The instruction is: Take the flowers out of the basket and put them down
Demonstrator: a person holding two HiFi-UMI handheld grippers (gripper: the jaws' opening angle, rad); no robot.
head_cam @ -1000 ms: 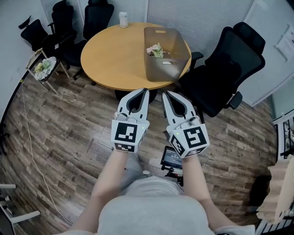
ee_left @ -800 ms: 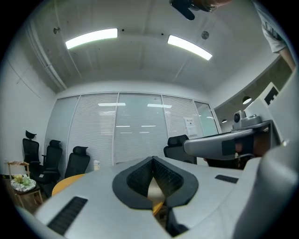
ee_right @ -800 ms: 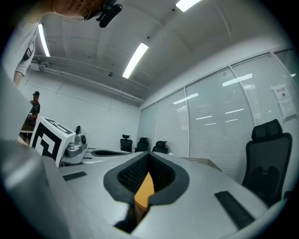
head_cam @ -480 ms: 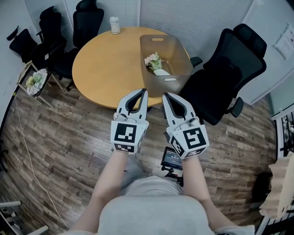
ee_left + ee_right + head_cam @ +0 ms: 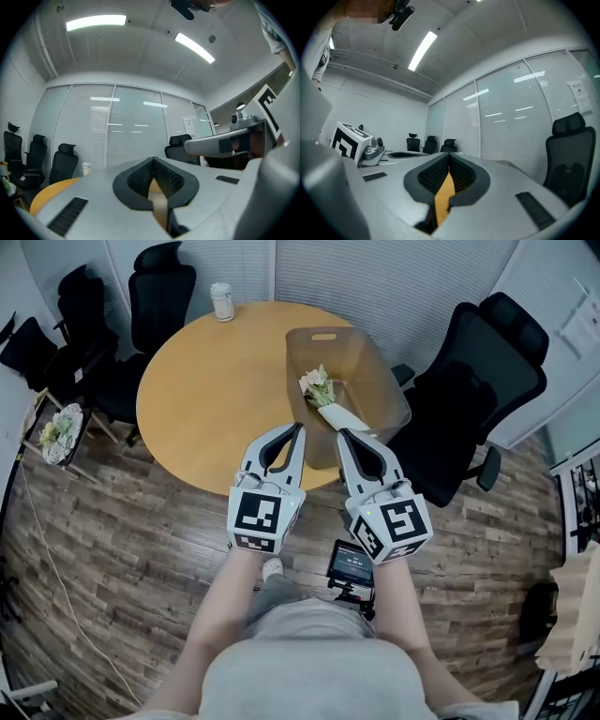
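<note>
L gripper (image 5: 297, 427) and R gripper (image 5: 340, 433) are held side by side over the near edge of the round wooden counter (image 5: 216, 399). Both have jaws pressed together w/ nothing between them. The flowers (image 5: 319, 385) lie inside the translucent basket (image 5: 380, 371), which sits on the counter's right side. The blooms point to the far left and the white-wrapped stem end runs toward the near right. In the head view the R gripper's tip overlaps the basket's near end, close to the wrapped end; contact can't be told. A lidded cup (image 5: 221, 301) stands at the counter's far edge, well apart from the basket. Black office chairs (image 5: 469, 399) ring the counter.
</note>
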